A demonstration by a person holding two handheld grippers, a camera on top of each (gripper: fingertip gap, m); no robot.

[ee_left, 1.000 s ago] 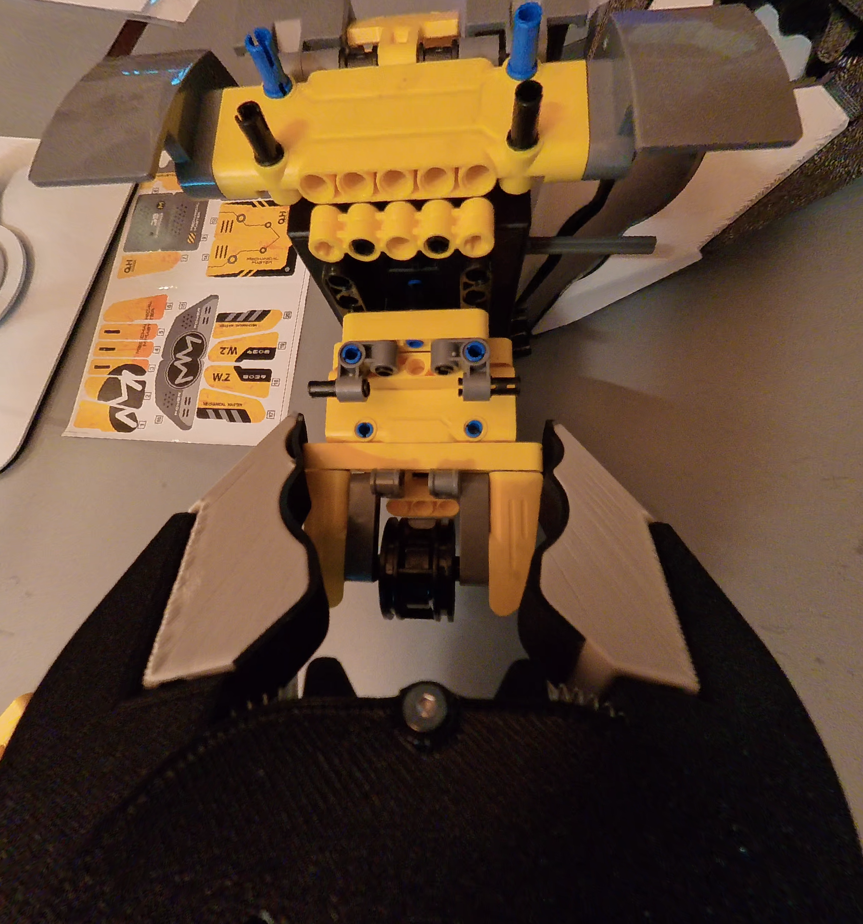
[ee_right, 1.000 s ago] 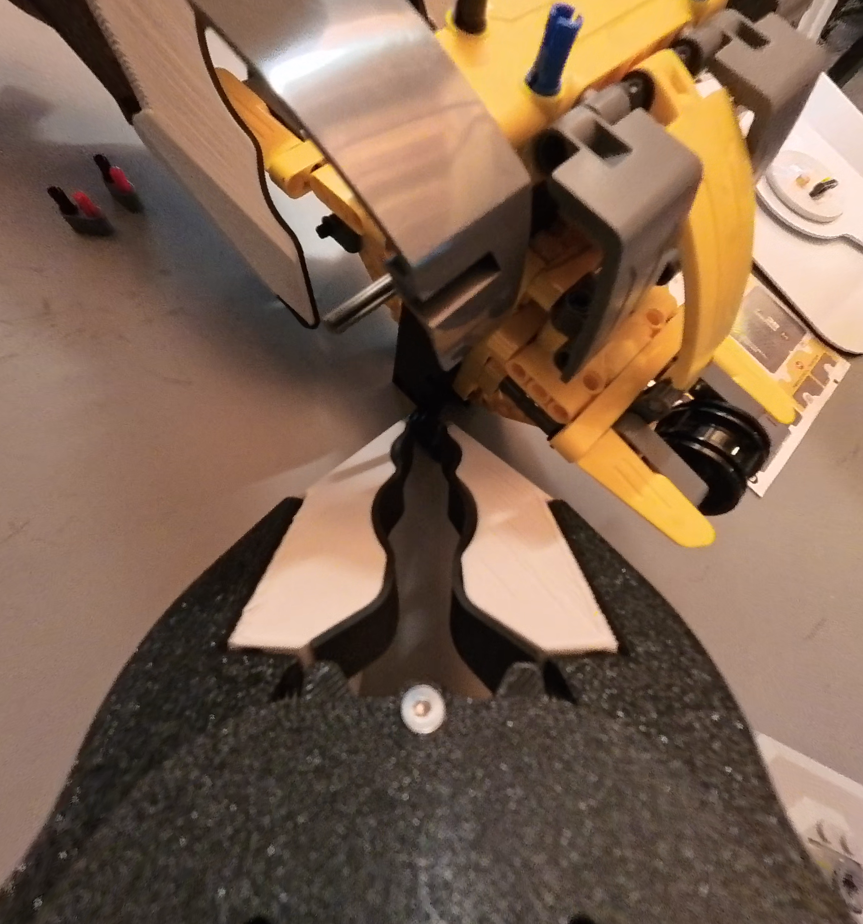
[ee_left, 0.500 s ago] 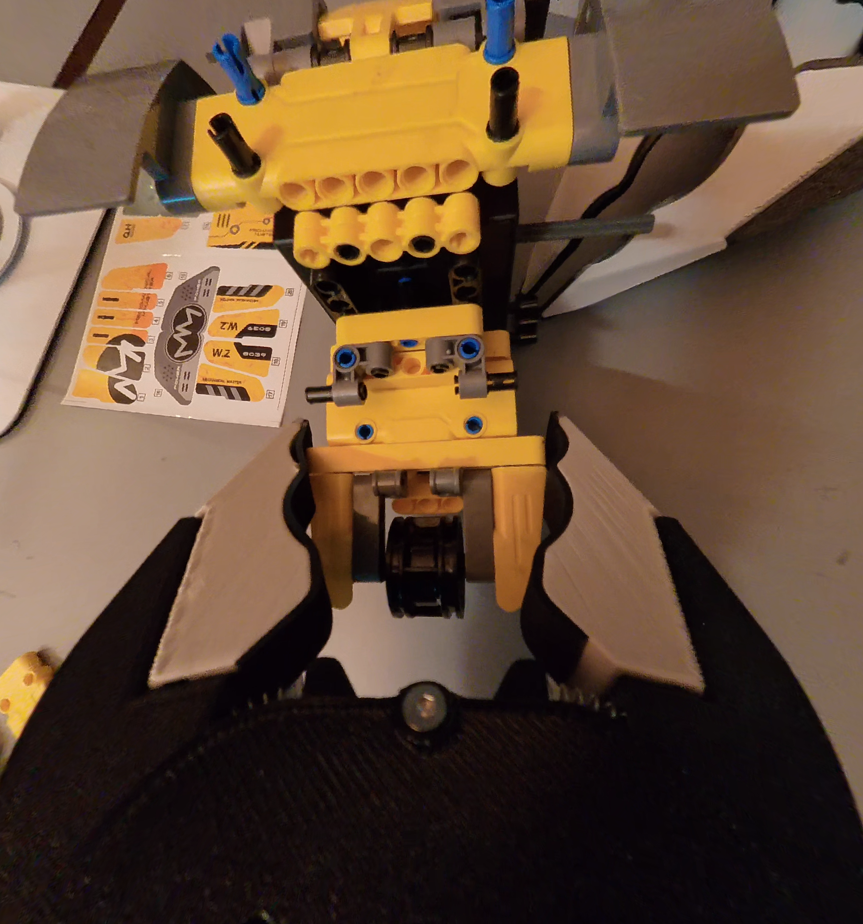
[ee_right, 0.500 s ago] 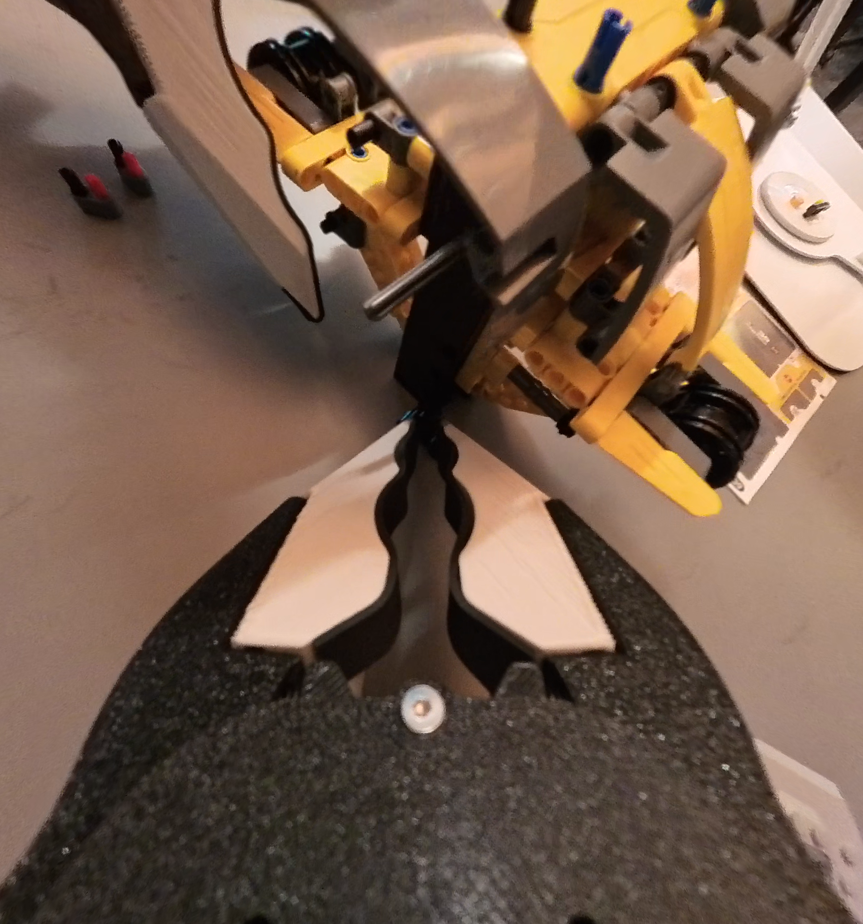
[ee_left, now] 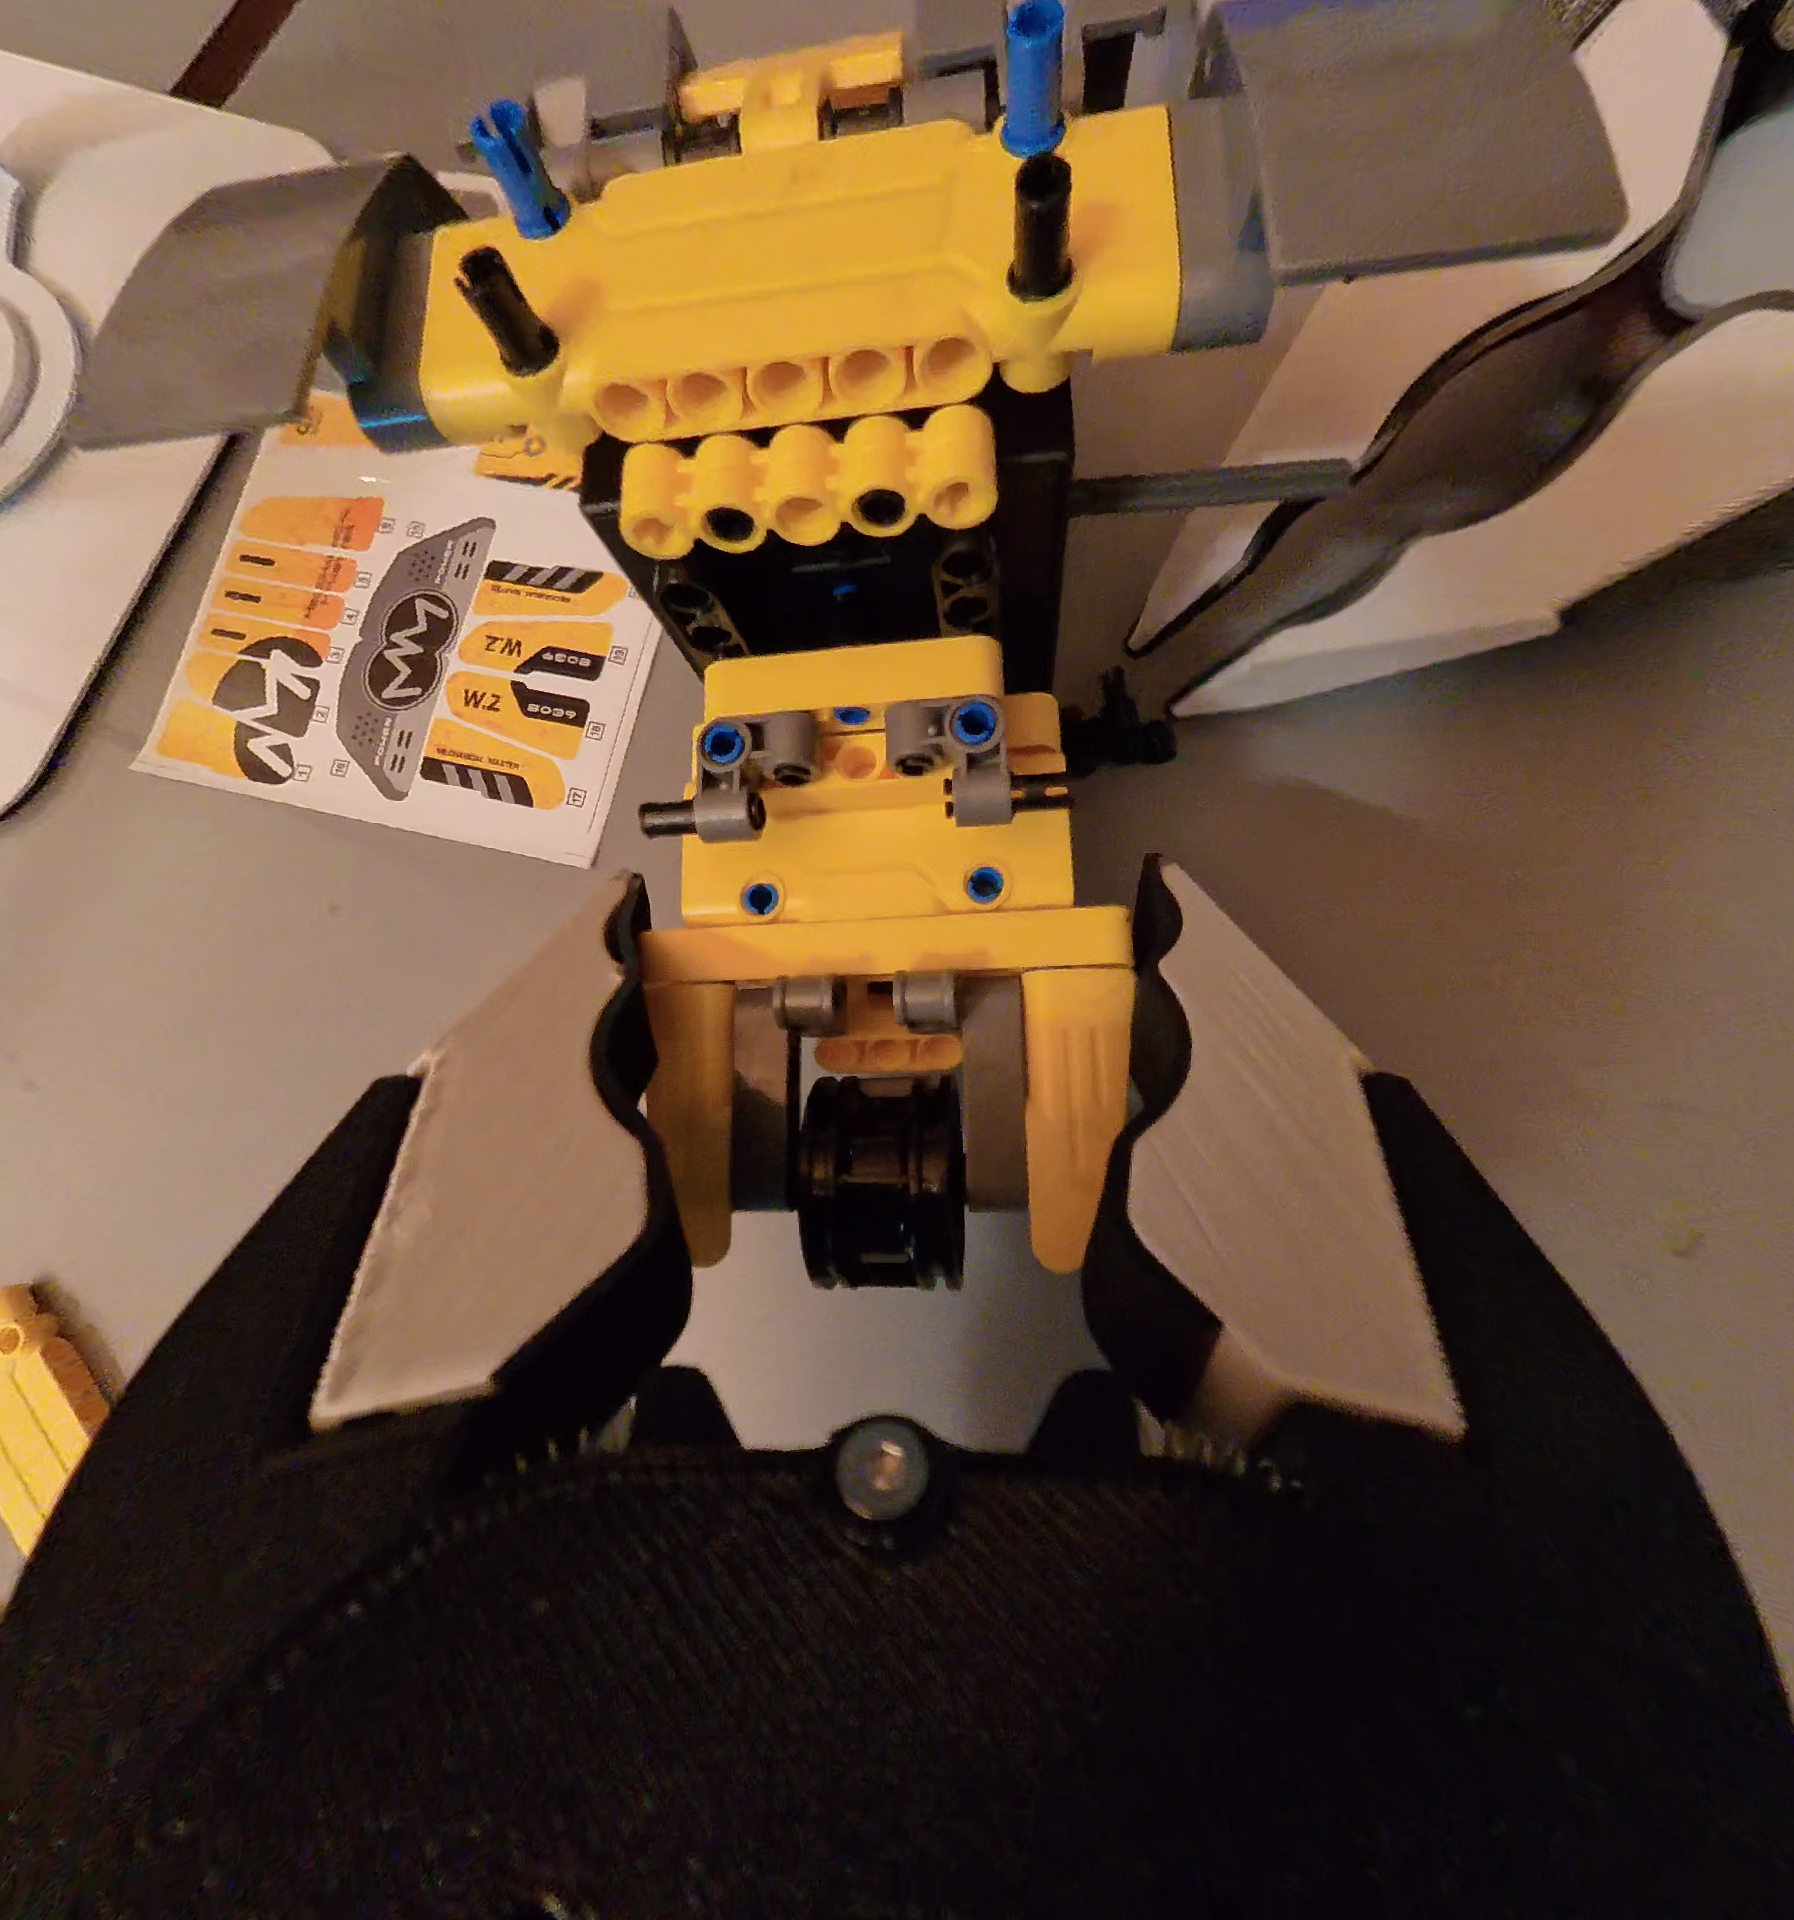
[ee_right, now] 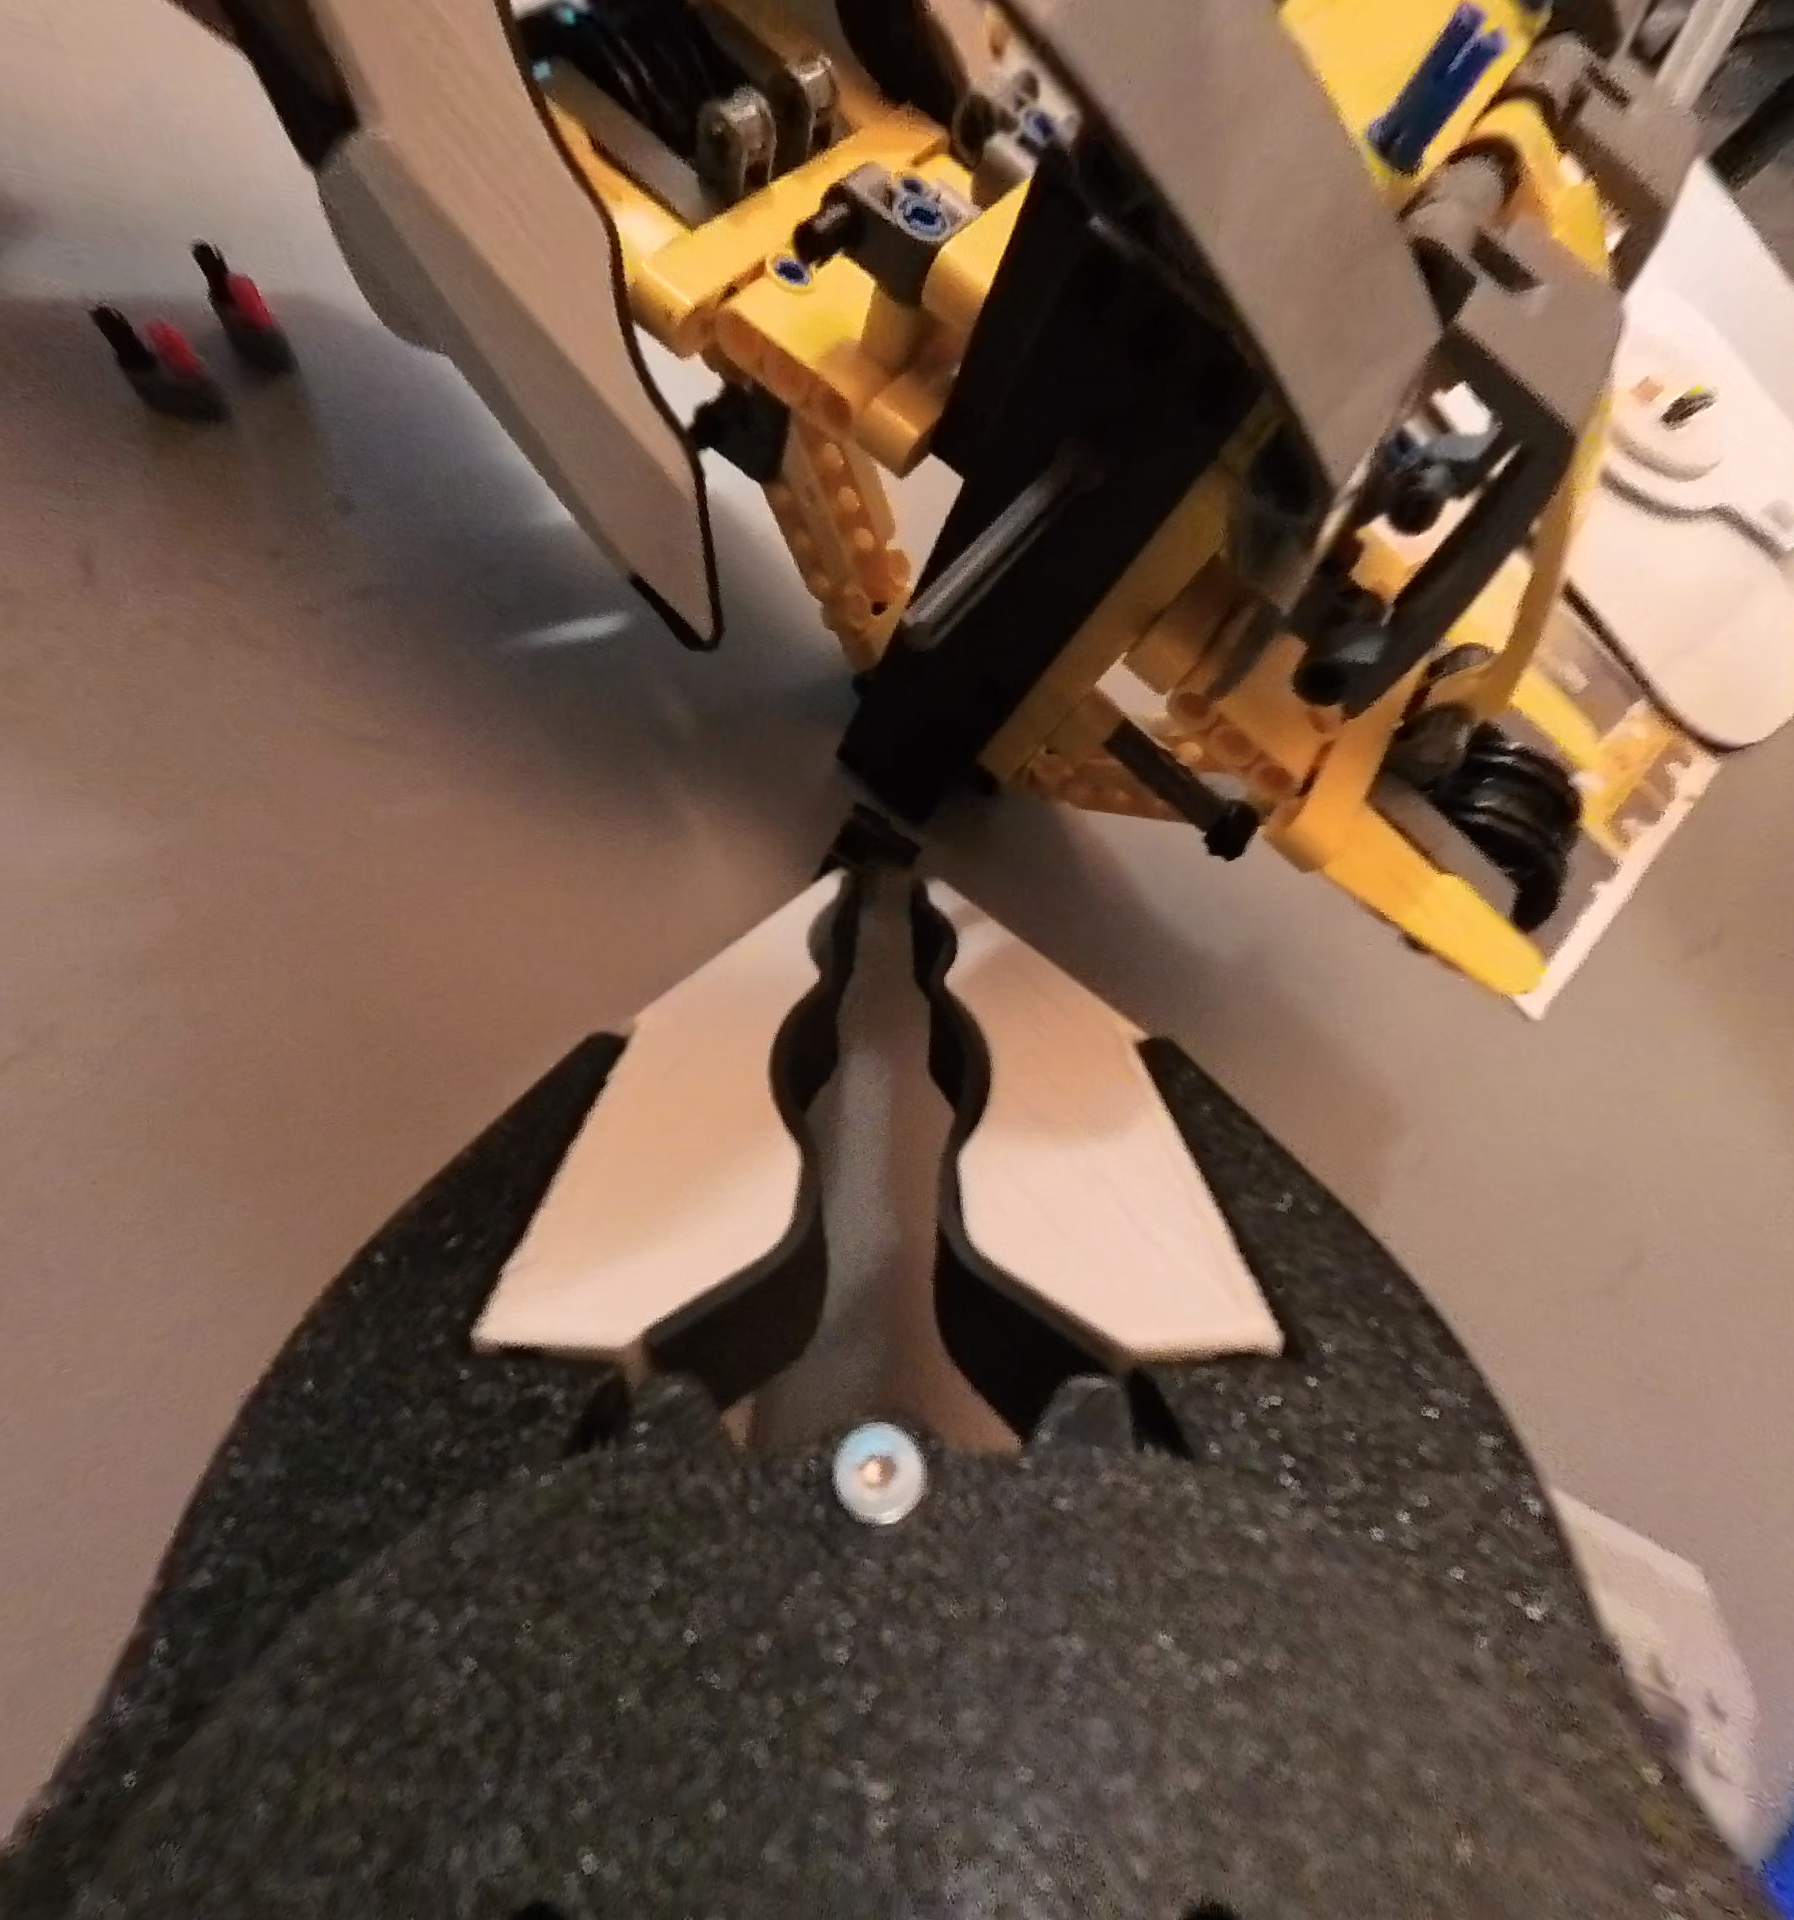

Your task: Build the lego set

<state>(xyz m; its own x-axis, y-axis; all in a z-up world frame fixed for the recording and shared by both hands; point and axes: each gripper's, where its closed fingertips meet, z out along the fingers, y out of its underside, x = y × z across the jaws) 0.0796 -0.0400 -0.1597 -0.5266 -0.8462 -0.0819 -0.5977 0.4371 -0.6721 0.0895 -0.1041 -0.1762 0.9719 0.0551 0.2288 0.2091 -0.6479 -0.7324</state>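
Note:
A yellow, black and grey brick-built vehicle model (ee_left: 851, 260) is held above the grey table. My left gripper (ee_left: 888, 904) is shut on its yellow fender end, fingers on both sides, with a black wheel (ee_left: 877, 1184) between them. My right gripper (ee_right: 877, 883) is shut on a small black pin (ee_right: 872, 836) that touches the lower corner of the model's black frame (ee_right: 986, 665). The right gripper also shows in the left wrist view (ee_left: 1475, 520), to the model's right. A left finger (ee_right: 519, 343) shows at the top of the right wrist view.
A sticker sheet (ee_left: 394, 675) lies on the table left of the model, beside a white tray (ee_left: 31, 582). Loose yellow pieces (ee_left: 10, 1392) lie at the left edge. Two red-and-black pins (ee_right: 186, 343) lie on the table at far left in the right wrist view.
The model has tilted, so the right wrist view now shows more of its black frame and near end. The table has slid a little in the left wrist view. Both grips are unchanged.

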